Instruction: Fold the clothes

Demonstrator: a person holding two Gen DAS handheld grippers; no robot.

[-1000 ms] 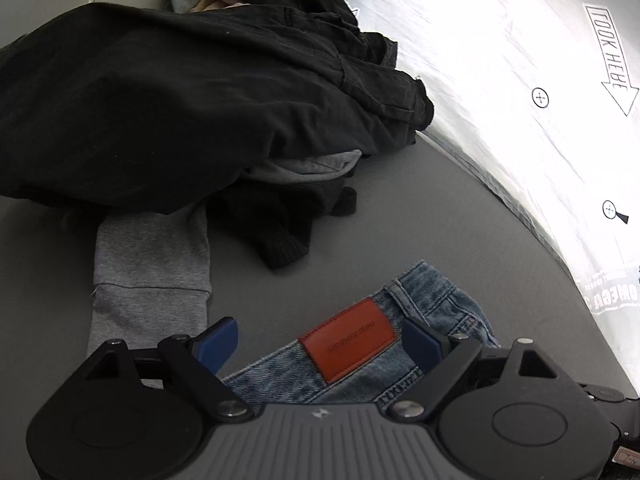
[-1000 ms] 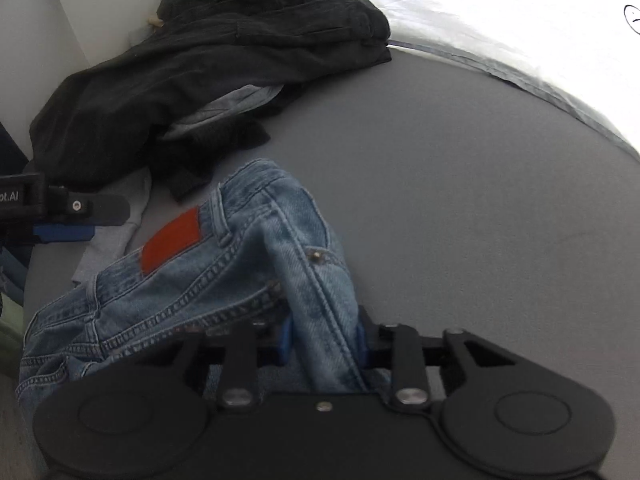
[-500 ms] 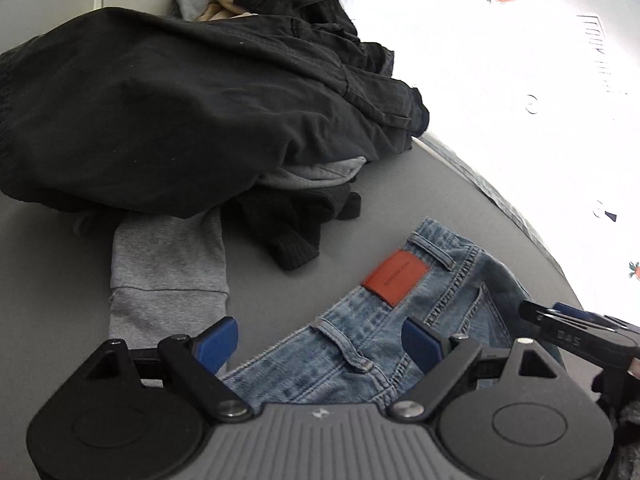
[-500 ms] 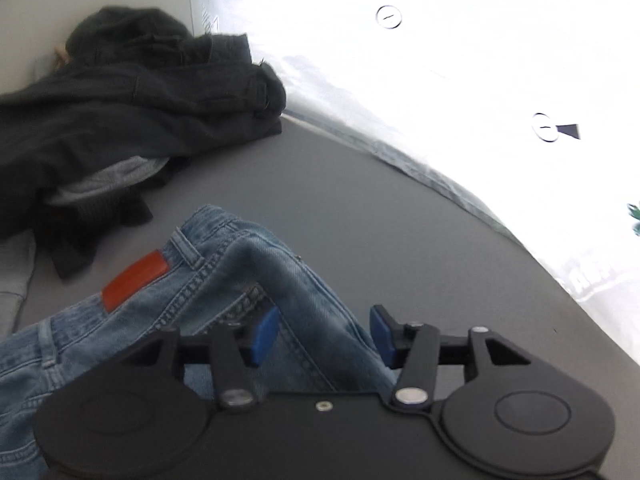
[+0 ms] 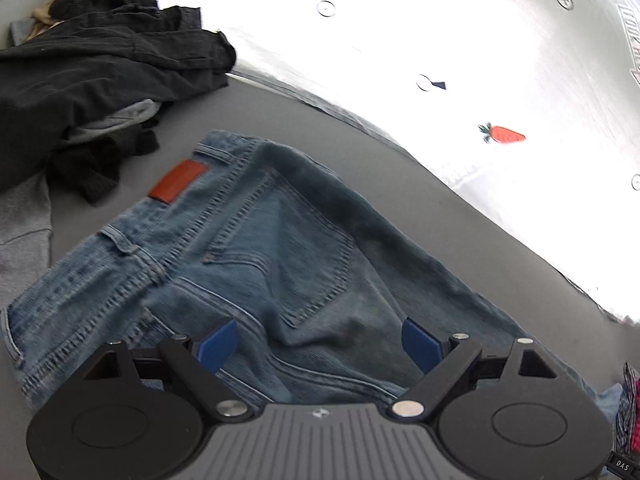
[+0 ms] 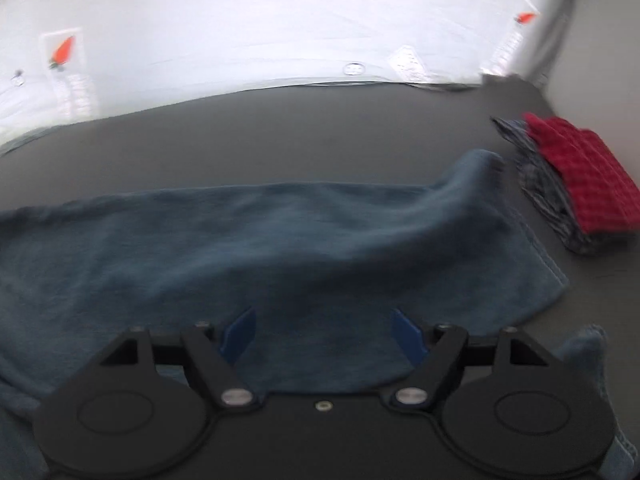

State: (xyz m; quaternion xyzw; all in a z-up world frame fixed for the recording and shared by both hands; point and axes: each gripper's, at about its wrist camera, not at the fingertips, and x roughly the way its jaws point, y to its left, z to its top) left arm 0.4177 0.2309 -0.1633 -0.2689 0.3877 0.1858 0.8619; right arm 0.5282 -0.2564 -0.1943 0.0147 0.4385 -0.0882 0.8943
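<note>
Both the left gripper [image 5: 318, 342] and the right gripper [image 6: 320, 332] hover wide open and empty over the jeans [image 5: 256, 248], spread flat mid-frame on the grey surface [image 5: 280, 120] (judged ready for folding), apart from the dark clothes pile [image 5: 92, 80] at upper left.

A gray table [image 5: 256, 116] holds blue jeans [image 5: 256, 248] spread out flat. A pile of dark clothes [image 5: 80, 80] lies at the far left. A red checked cloth [image 6: 580, 172] sits folded at the far right.
</note>
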